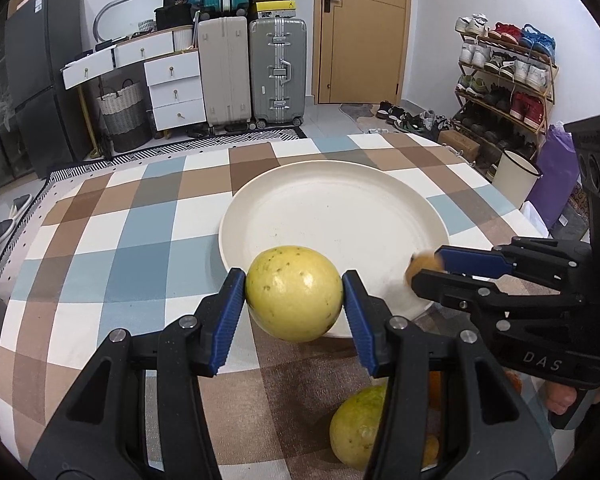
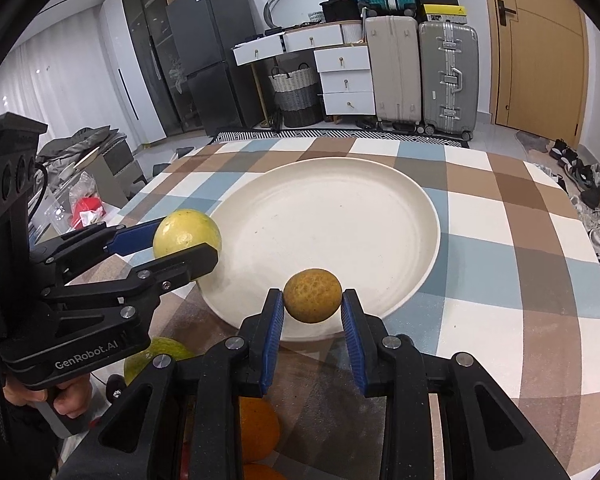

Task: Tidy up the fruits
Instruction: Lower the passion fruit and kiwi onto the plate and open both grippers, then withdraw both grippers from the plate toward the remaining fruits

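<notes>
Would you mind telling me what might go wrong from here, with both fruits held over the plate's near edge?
1. The small brownish fruit looks barely pinched by the right gripper; a gap shows at one pad, so it may drop and roll.
2. The yellow fruit in the left gripper hangs over the plate rim; released here, it may roll onto the tablecloth.
</notes>
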Demonstrator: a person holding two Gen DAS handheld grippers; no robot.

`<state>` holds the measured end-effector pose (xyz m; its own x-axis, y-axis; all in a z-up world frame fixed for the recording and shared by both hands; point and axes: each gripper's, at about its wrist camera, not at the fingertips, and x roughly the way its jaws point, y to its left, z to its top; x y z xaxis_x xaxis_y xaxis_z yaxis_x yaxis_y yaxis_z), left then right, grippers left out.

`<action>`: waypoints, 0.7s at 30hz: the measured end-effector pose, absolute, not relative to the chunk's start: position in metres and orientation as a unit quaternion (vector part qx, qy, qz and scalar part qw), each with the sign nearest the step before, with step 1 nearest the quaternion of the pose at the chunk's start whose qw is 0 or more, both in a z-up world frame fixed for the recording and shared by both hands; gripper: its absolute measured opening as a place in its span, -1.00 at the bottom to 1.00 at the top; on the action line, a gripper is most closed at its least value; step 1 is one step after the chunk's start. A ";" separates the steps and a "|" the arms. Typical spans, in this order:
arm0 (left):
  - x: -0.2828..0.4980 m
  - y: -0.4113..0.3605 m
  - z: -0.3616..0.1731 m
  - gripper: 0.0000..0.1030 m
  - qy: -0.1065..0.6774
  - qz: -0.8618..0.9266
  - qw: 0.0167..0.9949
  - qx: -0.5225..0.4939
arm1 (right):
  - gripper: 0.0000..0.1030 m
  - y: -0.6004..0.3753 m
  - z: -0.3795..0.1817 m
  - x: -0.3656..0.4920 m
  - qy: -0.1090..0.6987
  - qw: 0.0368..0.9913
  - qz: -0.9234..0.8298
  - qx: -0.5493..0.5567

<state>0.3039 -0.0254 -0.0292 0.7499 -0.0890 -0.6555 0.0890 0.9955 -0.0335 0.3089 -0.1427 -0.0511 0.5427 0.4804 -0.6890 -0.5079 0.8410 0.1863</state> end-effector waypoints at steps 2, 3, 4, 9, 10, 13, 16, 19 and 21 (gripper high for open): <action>0.304 -0.025 -0.028 -0.09 0.347 -0.052 0.937 -0.011 | -0.17 -0.145 -0.048 0.307 0.379 0.881 0.283 -0.015; 0.303 -0.025 -0.027 -0.09 0.344 -0.054 0.937 -0.013 | -0.15 -0.146 -0.046 0.305 0.376 0.882 0.283 -0.014; 0.302 -0.025 -0.026 -0.08 0.340 -0.056 0.938 -0.013 | -0.12 -0.148 -0.044 0.304 0.372 0.884 0.282 -0.011; 0.295 -0.020 -0.019 0.47 0.332 -0.058 0.941 -0.026 | 0.05 -0.156 -0.038 0.299 0.364 0.890 0.276 -0.008; 0.291 -0.017 -0.017 0.63 0.330 -0.055 0.942 -0.030 | 0.20 -0.159 -0.037 0.297 0.362 0.891 0.275 -0.006; 0.279 -0.010 -0.009 0.70 0.320 -0.052 0.945 -0.036 | 0.54 -0.166 -0.032 0.291 0.353 0.893 0.279 0.005; 0.269 -0.006 -0.004 0.99 0.314 -0.044 0.948 -0.036 | 0.78 -0.170 -0.025 0.282 0.342 0.897 0.281 0.004; 0.256 -0.001 0.001 0.99 0.302 -0.034 0.952 -0.036 | 0.97 -0.172 -0.021 0.273 0.336 0.897 0.286 0.006; 0.248 0.003 0.003 0.99 0.301 -0.029 0.952 -0.039 | 0.99 -0.173 -0.020 0.268 0.332 0.899 0.286 0.002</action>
<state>0.2481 0.0026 0.0030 0.8170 -0.0791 -0.5712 0.0322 0.9953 -0.0919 0.2678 -0.1726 -0.0195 0.6162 0.5151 -0.5958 -0.5131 0.8365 0.1926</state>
